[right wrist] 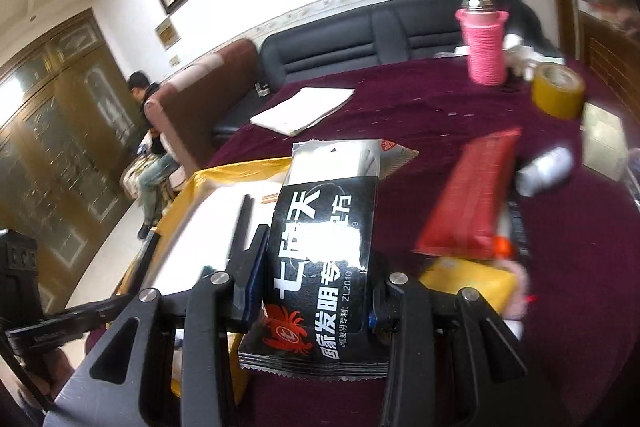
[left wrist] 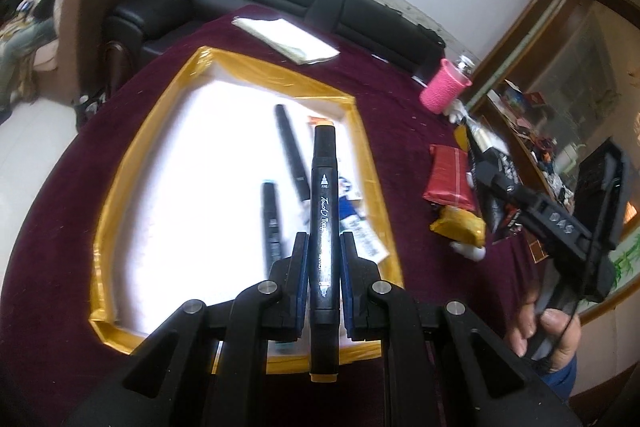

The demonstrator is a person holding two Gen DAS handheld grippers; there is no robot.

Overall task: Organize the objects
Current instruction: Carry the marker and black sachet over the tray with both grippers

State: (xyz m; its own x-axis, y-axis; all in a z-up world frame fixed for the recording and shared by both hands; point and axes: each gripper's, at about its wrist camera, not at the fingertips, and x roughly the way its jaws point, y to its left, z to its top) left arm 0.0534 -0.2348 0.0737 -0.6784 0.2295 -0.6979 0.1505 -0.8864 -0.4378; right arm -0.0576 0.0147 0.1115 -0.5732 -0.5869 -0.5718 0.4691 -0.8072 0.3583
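- Presently the left gripper [left wrist: 324,247] has its jaws clamped on a black marker with orange end caps [left wrist: 323,211], held lengthwise between the pads above the tray.
- Tray: shallow white box with yellow-taped rim [left wrist: 362,131], on the dark maroon tablecloth [left wrist: 224,39]. Inside lie a long black marker [left wrist: 291,151], a shorter black marker with a blue tip [left wrist: 271,223] beside it, and a small printed blue-and-white packet [left wrist: 360,227] near the tray's right rim.
- Right gripper [right wrist: 316,255]: jaws pressed on a black-and-silver foil packet with white characters and a red crab mark [right wrist: 320,247], carried above the cloth just beside the tray's right edge.
- On the cloth to the right of the tray: red flat packet [right wrist: 472,195], yellow packet [right wrist: 472,279], small white bottle [right wrist: 544,167].
- Toward the far edge: pink knitted-sleeve bottle [right wrist: 484,47], yellow tape roll [right wrist: 558,91], white folded paper [right wrist: 304,111].
- A seated person [right wrist: 150,147] is beyond the table, by a brown armchair [right wrist: 200,107].
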